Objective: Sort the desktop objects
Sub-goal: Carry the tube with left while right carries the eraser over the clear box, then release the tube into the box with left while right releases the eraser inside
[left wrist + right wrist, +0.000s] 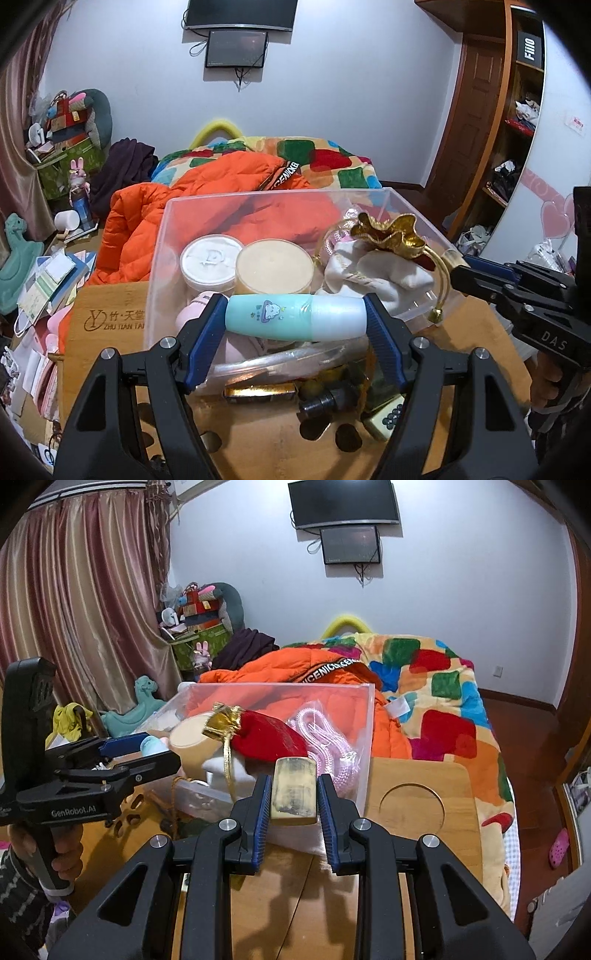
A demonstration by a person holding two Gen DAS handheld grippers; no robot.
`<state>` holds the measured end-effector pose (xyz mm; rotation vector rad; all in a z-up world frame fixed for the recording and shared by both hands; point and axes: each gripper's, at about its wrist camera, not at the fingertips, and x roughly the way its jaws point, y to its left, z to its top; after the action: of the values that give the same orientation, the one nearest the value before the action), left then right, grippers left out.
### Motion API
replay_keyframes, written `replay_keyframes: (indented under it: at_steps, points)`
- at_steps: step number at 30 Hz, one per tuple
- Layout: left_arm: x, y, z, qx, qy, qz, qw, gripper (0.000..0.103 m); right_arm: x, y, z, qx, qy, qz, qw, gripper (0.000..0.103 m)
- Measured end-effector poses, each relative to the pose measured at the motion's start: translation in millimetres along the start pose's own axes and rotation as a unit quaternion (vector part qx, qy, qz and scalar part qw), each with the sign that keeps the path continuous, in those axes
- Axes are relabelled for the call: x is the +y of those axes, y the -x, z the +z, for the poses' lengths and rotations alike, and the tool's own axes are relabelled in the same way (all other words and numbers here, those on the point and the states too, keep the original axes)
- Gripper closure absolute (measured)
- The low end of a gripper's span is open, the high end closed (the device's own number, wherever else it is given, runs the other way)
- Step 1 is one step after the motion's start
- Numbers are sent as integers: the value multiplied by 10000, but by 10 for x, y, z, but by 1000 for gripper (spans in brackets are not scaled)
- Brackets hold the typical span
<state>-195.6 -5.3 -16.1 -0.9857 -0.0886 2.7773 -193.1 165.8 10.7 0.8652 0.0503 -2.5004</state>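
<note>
My left gripper (295, 319) is shut on a teal and white bottle (295, 318), held sideways above the near edge of the clear plastic bin (258, 197). My right gripper (293, 794) is shut on a gold block (294, 792), at the bin's near right side (364, 738). The bin holds a white jar (210, 260), a beige jar (275, 267), a white pouch (373, 275), a red pouch with gold trim (266, 734) and pink beads (325, 738). The left gripper also shows in the right wrist view (147, 747); the right gripper's fingertips show in the left wrist view (469, 267).
A bamboo tray table (424, 805) carries the bin. Loose items lie in front of the bin: a gold bar (260, 393), a black cylinder (325, 402), a mahjong tile (386, 415). An orange jacket (147, 221) and patchwork blanket (436, 686) lie behind. Clutter of papers (48, 284) at left.
</note>
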Motion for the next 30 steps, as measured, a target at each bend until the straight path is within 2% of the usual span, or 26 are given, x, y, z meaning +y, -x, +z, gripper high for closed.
replay_keyframes:
  at_steps: [10,21,30]
  points:
    - [-74,-41,7,-20,-139,3,9999,30,37,-139,30,137,83,-110,9998,80]
    - [-32,70,1,-41,-41,-74,10000,29,154,36,7,51,190,-217,9996,80]
    - [115,477,34,-446,136,57,9989,25,312,264,-97,-28,206,-186,9996,67]
